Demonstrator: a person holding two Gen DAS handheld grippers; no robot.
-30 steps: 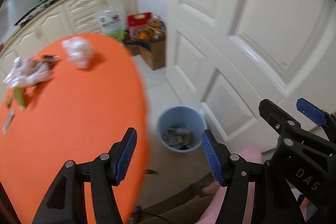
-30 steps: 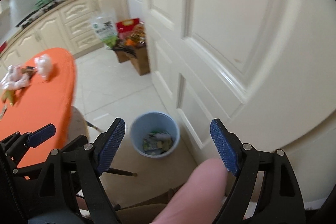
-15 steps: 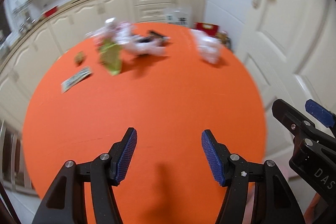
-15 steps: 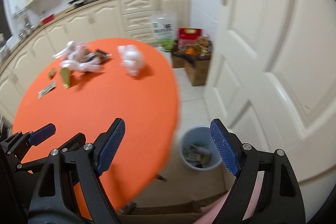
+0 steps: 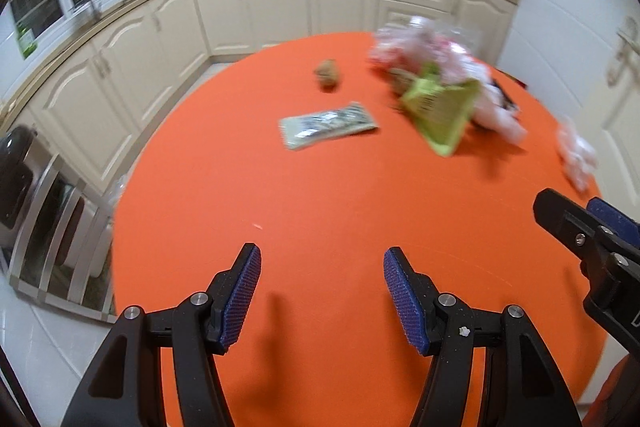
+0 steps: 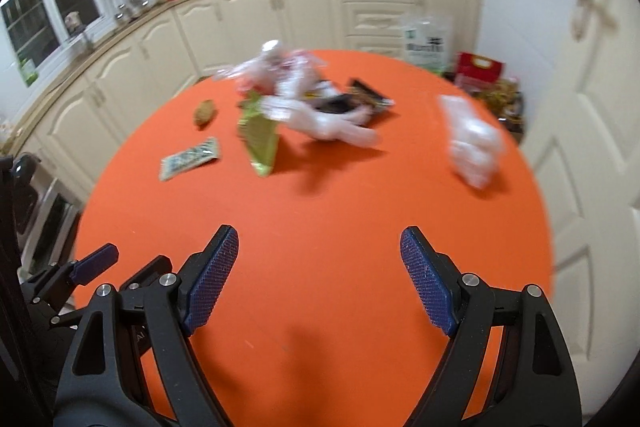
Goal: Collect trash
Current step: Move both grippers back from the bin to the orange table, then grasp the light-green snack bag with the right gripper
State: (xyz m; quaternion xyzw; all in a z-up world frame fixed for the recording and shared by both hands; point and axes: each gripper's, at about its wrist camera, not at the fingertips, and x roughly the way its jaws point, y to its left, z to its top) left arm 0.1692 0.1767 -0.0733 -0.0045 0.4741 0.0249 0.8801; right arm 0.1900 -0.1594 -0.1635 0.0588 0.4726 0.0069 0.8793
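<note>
Trash lies on the far half of a round orange table (image 5: 320,211) (image 6: 320,211). A flat silvery-green wrapper (image 5: 328,125) (image 6: 190,159), a green snack bag (image 5: 440,111) (image 6: 260,137), a small brown lump (image 5: 328,73) (image 6: 205,111), a heap of white and pink plastic bags (image 5: 436,47) (image 6: 304,95), a dark wrapper (image 6: 366,97) and a crumpled clear bag (image 5: 576,155) (image 6: 474,143) are spread there. My left gripper (image 5: 322,293) and right gripper (image 6: 318,279) hang open over the bare near part of the table, with nothing between their fingers.
Cream kitchen cabinets (image 5: 280,3) (image 6: 304,11) with a cluttered counter curve behind the table. A white door (image 6: 592,115) stands at the right, with bags and a box (image 6: 480,71) on the floor beside it. A chair back (image 5: 60,227) shows at the left.
Both views have swung left from the door and the blue waste bin on the floor onto the orange table. The trash now lies ahead of both grippers. The jaws' gaps look unchanged.
</note>
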